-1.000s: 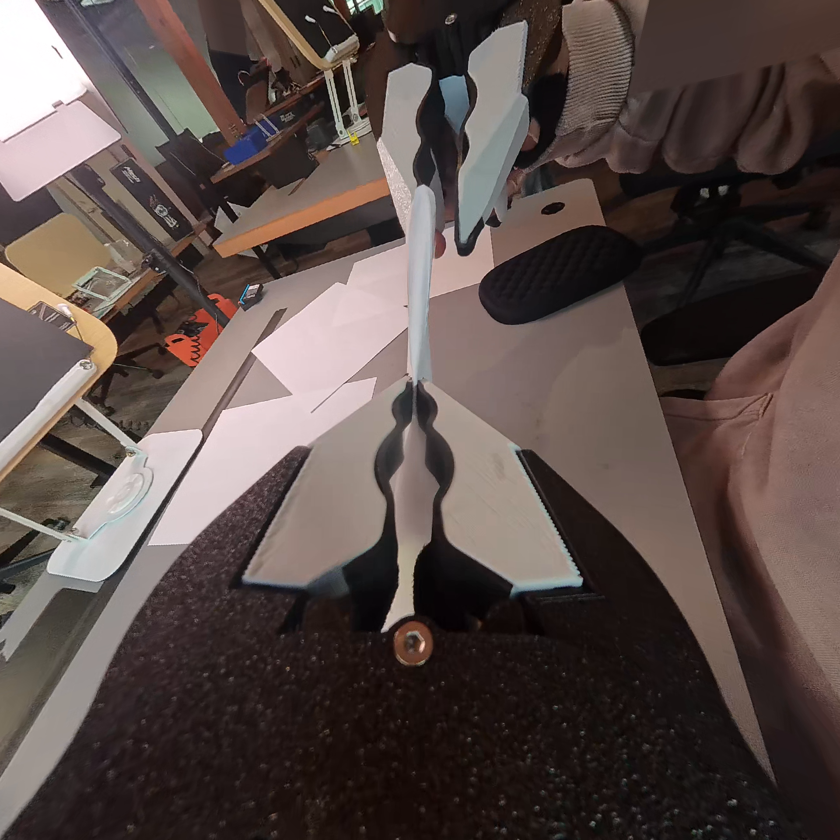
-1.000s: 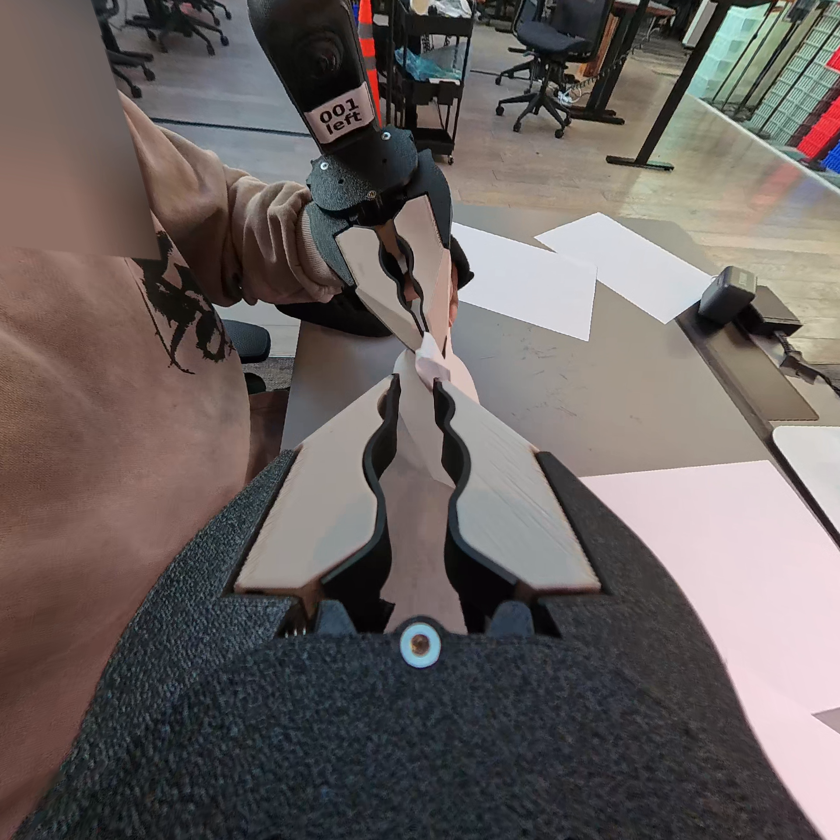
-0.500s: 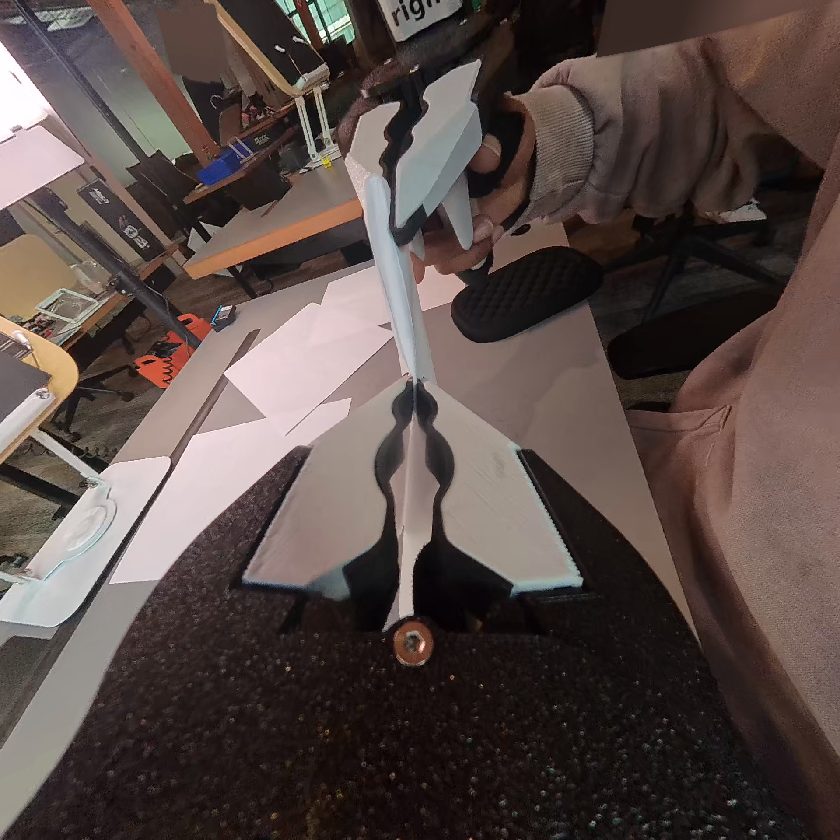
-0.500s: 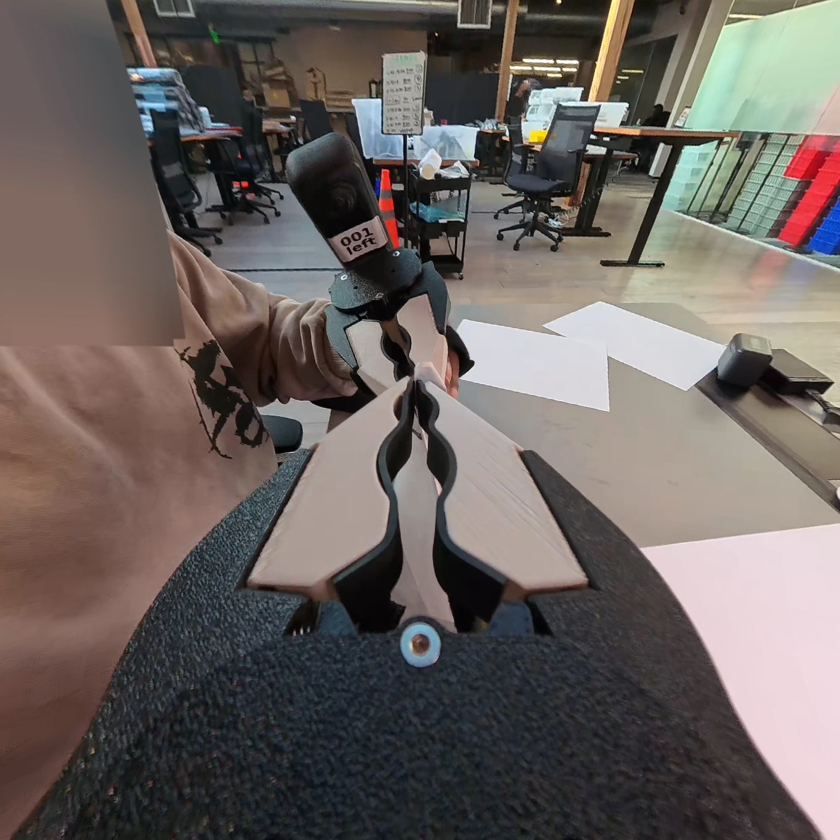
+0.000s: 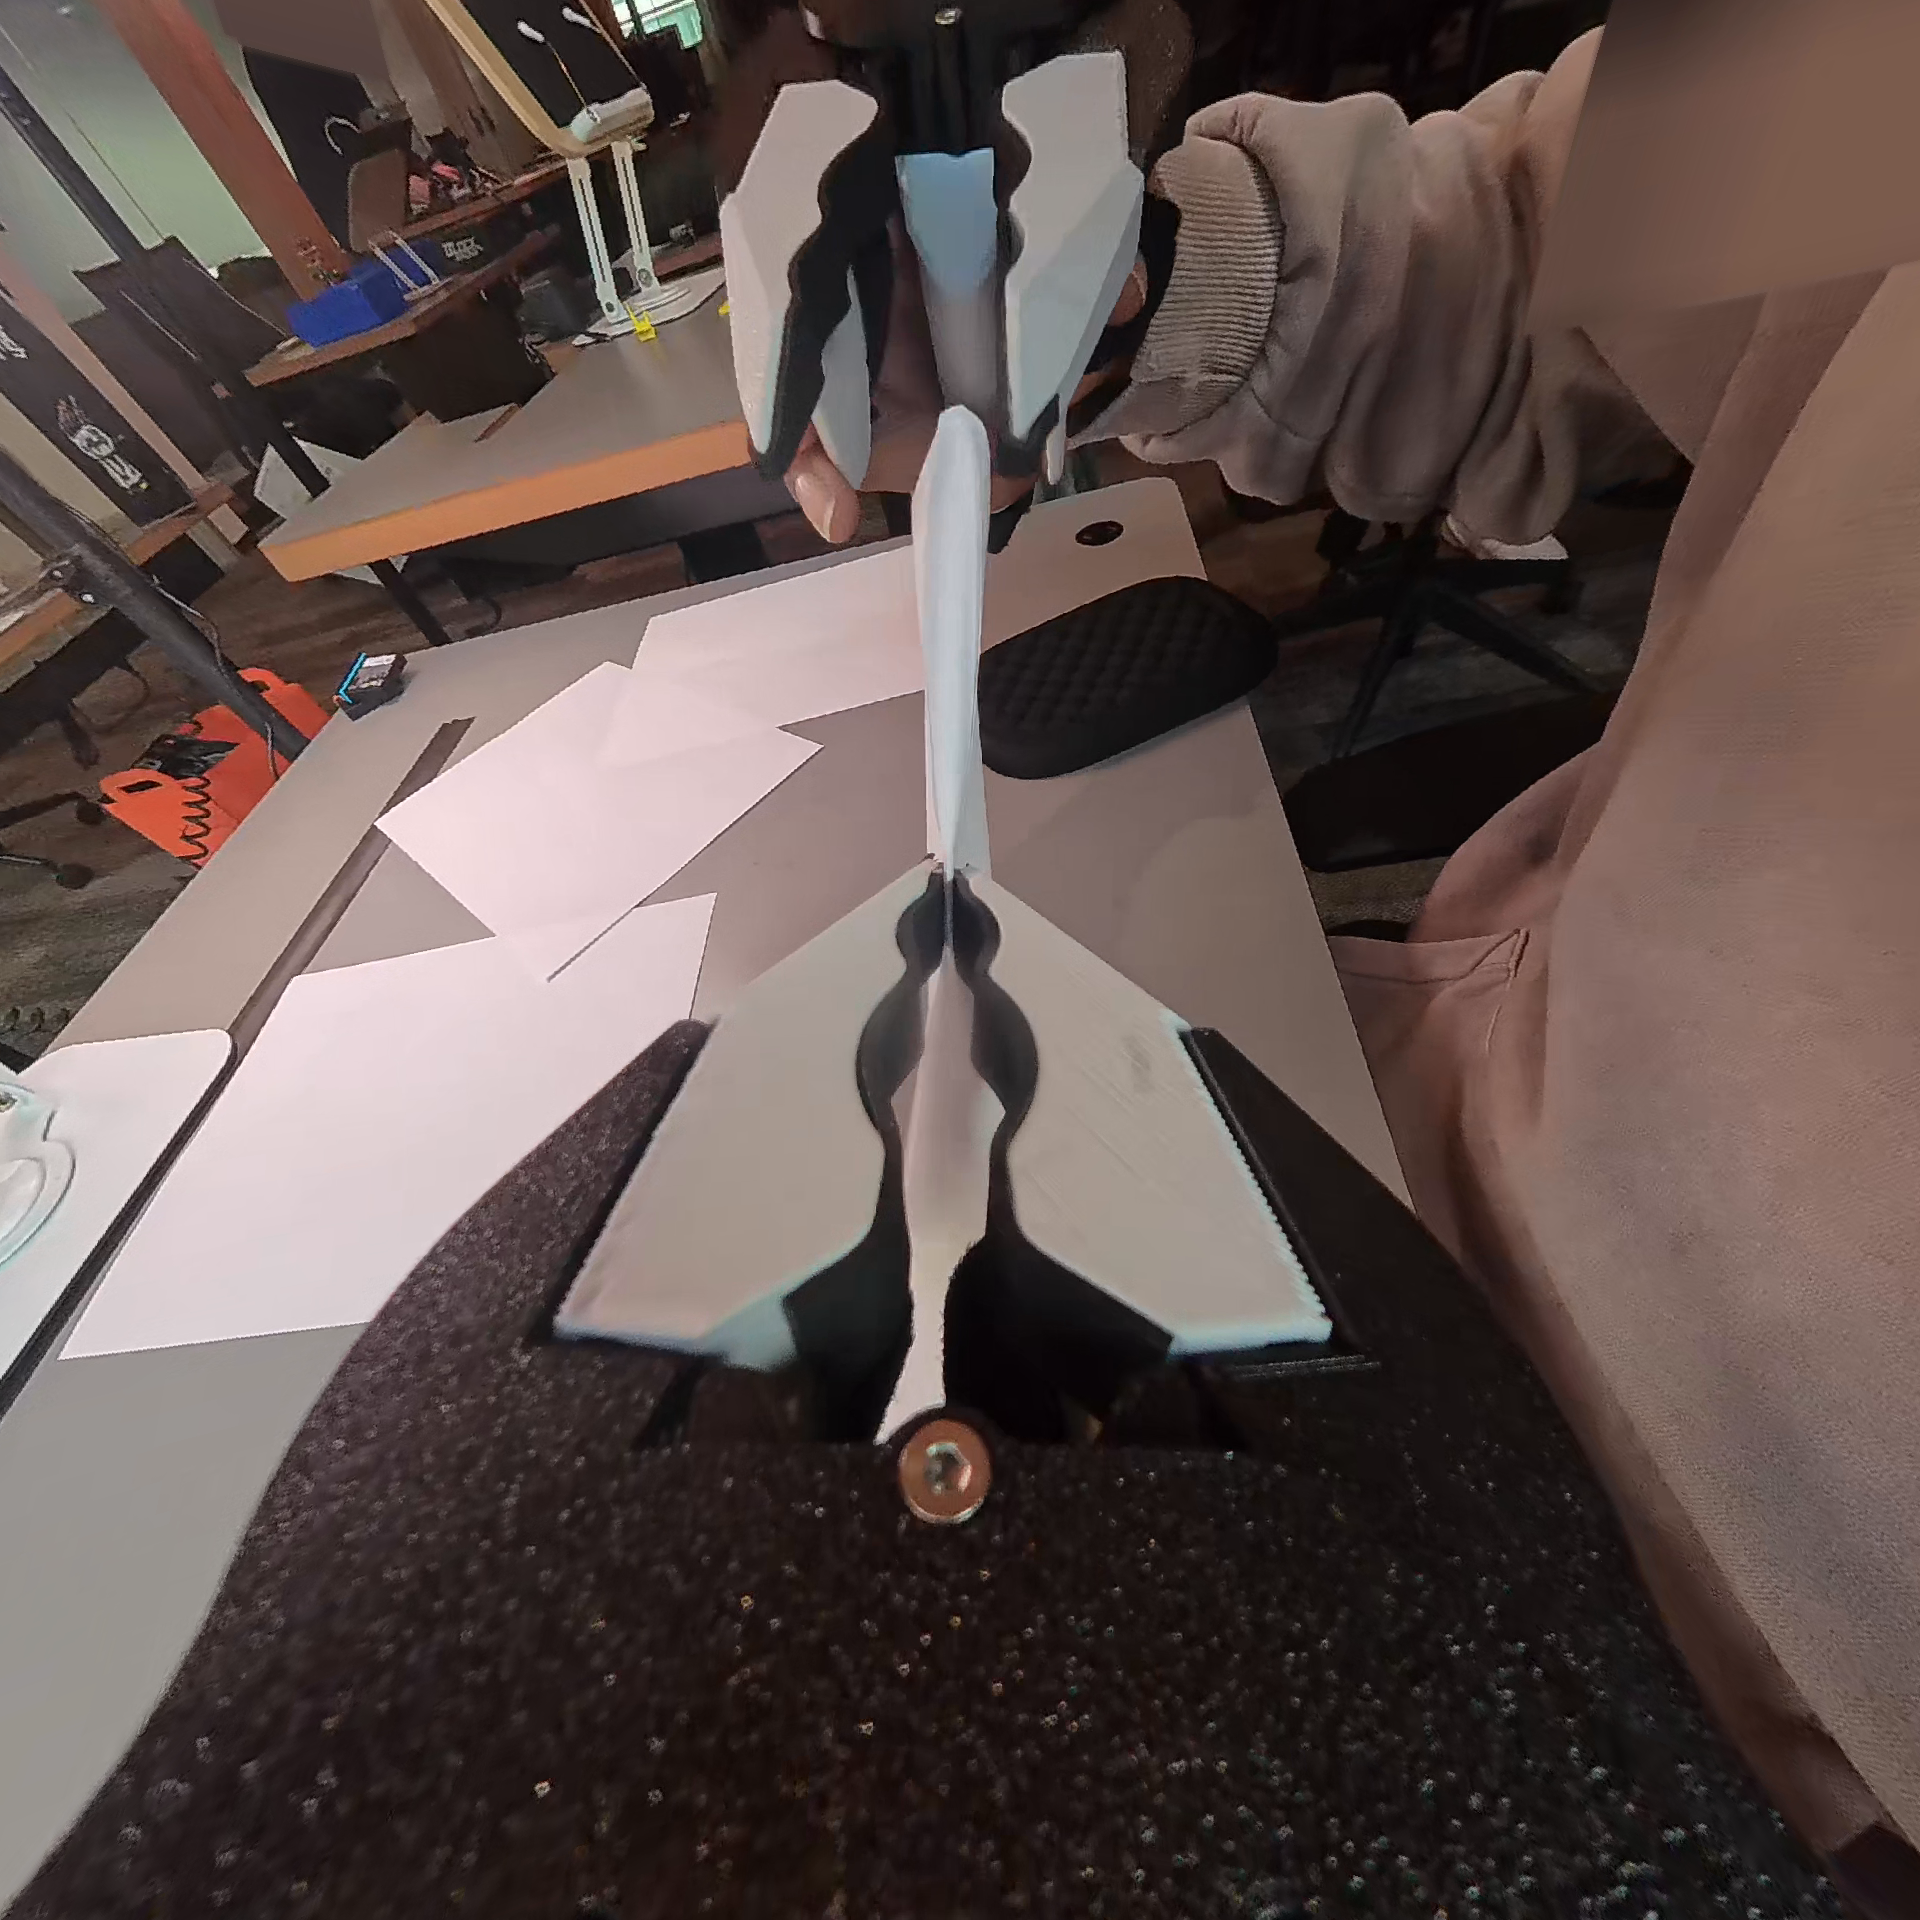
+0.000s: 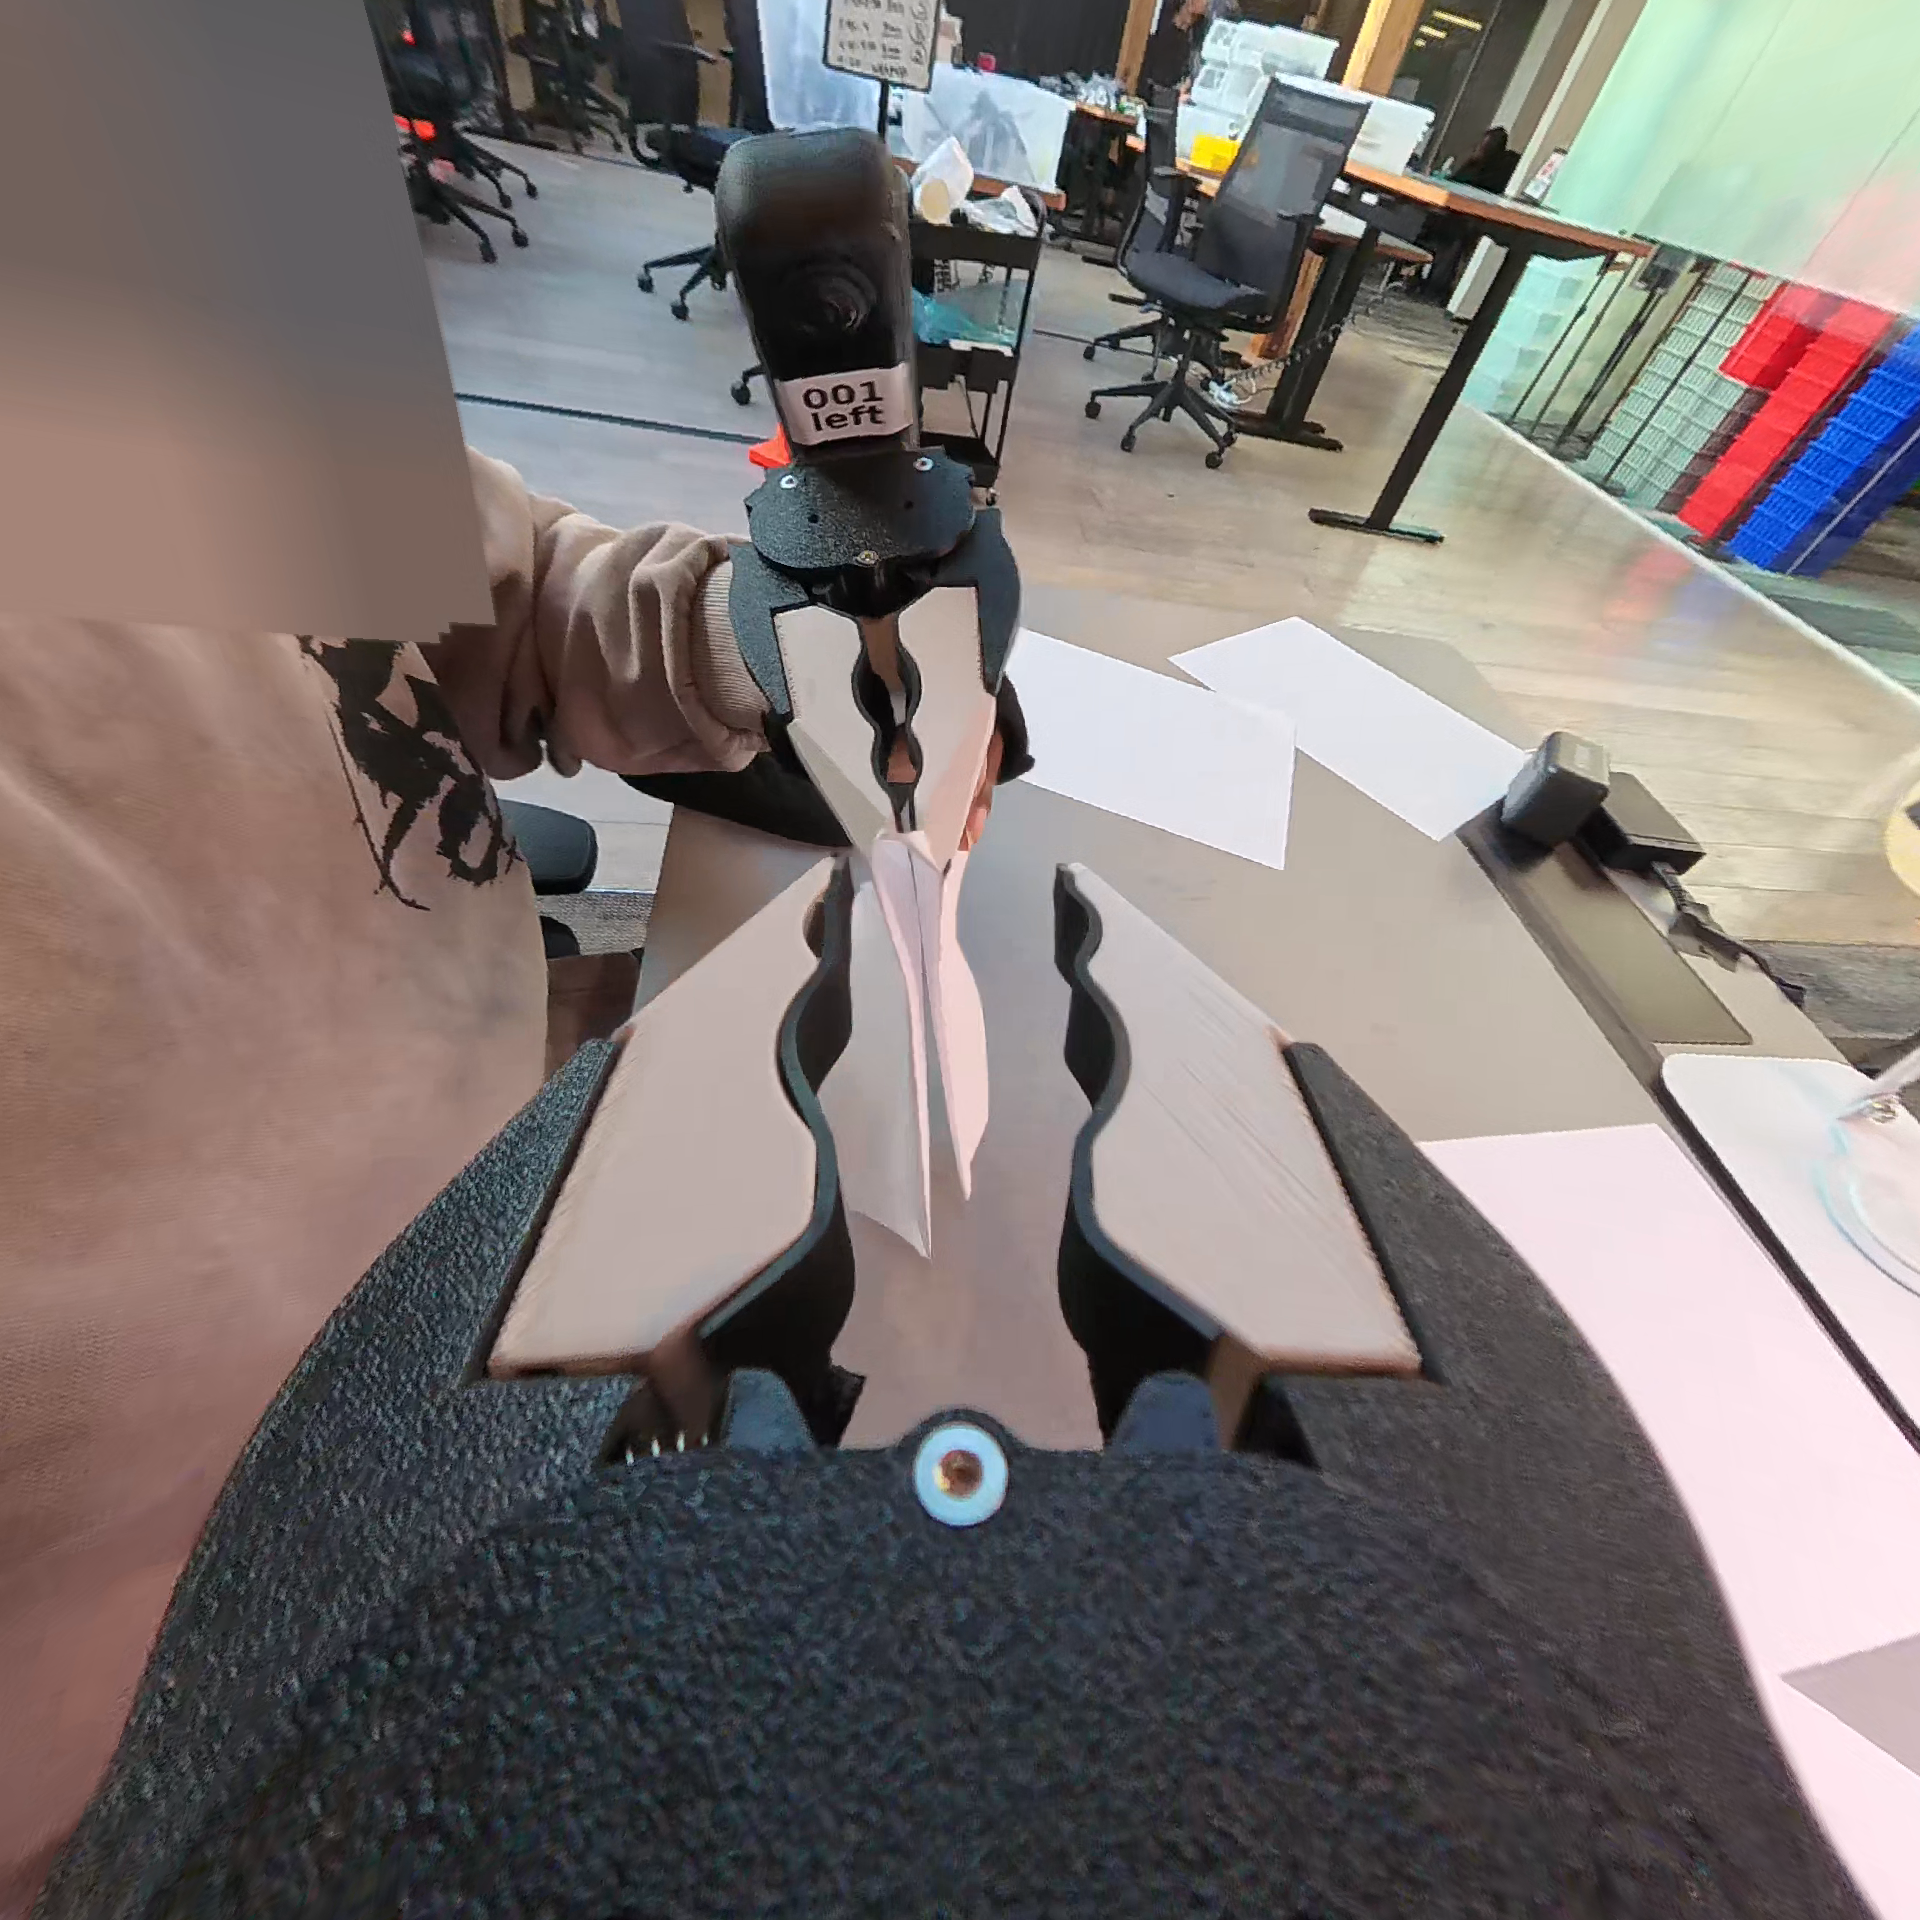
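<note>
A folded white paper, long and narrow, is held above the grey table. My left gripper is shut on its near end. The paper runs forward to my right gripper, which is open, its fingers apart on either side of the paper's far end. In the right wrist view the right gripper is open. The paper hangs free between its fingers, touching neither that I can see. The left gripper pinches the paper's other end just beyond.
Several white sheets lie on the table, also in the right wrist view. A black wrist pad lies at the far edge. A black device and a white stand base sit at the right. The person's torso is close by. My right fingertips sit around 7 cm from my left ones.
My right gripper, shut on the paper half a second ago, has opened. The paper is now held by the left gripper alone. Both grippers have shifted slightly.
</note>
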